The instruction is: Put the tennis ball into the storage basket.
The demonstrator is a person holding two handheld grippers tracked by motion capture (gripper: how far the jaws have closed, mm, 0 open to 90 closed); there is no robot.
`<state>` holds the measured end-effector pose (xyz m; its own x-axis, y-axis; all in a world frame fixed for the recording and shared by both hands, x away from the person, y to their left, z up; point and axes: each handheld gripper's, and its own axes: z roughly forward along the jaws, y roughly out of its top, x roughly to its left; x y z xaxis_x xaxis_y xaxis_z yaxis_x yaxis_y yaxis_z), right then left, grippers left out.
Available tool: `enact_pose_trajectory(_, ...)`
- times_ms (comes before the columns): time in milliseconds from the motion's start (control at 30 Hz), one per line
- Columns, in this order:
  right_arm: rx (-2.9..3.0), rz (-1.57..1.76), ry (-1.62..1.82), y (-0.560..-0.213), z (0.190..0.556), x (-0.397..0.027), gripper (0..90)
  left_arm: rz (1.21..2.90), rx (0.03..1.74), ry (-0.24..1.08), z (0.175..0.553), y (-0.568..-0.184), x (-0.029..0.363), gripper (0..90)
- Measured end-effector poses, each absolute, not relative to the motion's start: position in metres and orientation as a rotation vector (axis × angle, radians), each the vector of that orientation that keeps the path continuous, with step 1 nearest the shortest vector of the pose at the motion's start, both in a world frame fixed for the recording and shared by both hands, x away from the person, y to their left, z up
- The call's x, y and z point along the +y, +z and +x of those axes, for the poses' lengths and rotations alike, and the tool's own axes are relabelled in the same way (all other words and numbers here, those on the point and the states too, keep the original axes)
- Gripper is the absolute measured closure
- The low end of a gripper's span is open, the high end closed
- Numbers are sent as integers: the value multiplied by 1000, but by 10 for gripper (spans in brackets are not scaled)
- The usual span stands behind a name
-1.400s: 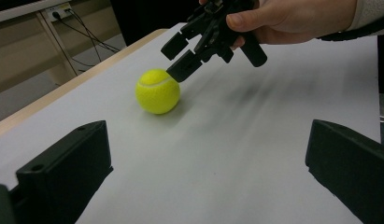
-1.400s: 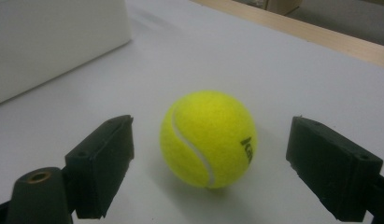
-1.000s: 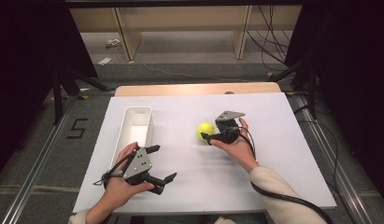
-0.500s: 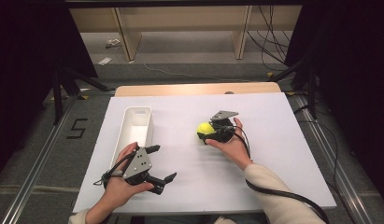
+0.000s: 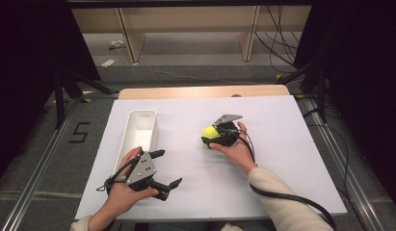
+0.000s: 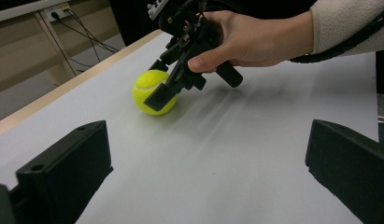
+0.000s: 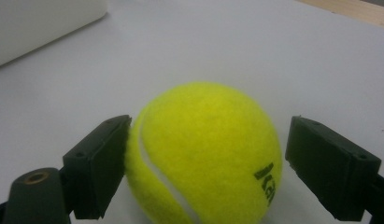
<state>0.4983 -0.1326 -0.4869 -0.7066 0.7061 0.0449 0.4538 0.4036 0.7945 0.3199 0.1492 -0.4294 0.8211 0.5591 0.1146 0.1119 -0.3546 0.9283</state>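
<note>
On the white table [image 5: 282,144], the right gripper [image 7: 203,158] straddles a tennis ball [image 7: 203,154], jaws part-open (one touching); closing comes next. Left gripper [image 5: 162,171] idles wide open.

A white table [image 5: 282,183] fills the middle of the frame, with a strip of wood showing along its far edge. At centre right, the right gripper [image 5: 211,137] sits around a yellow tennis ball [image 5: 209,132], its jaws on either side of the ball and a grey plate on top. At lower left, the left gripper [image 5: 167,168] rests in the person's hand, its 2 jaws spread wide apart. Just above it stands a long white bin [image 5: 148,126], set lengthwise.
</note>
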Motion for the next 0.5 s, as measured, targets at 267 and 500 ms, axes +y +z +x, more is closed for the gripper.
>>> enact_pose_trajectory(267, 2384, 1004, 1198, -489, 501, -129, 178, 1900, 504, 507, 320, -429, 149, 0)
enact_pose_trajectory(500, 2396, 996, 1201, -490, 500, -124, 252, 1898, 504, 507, 320, -429, 150, 0)
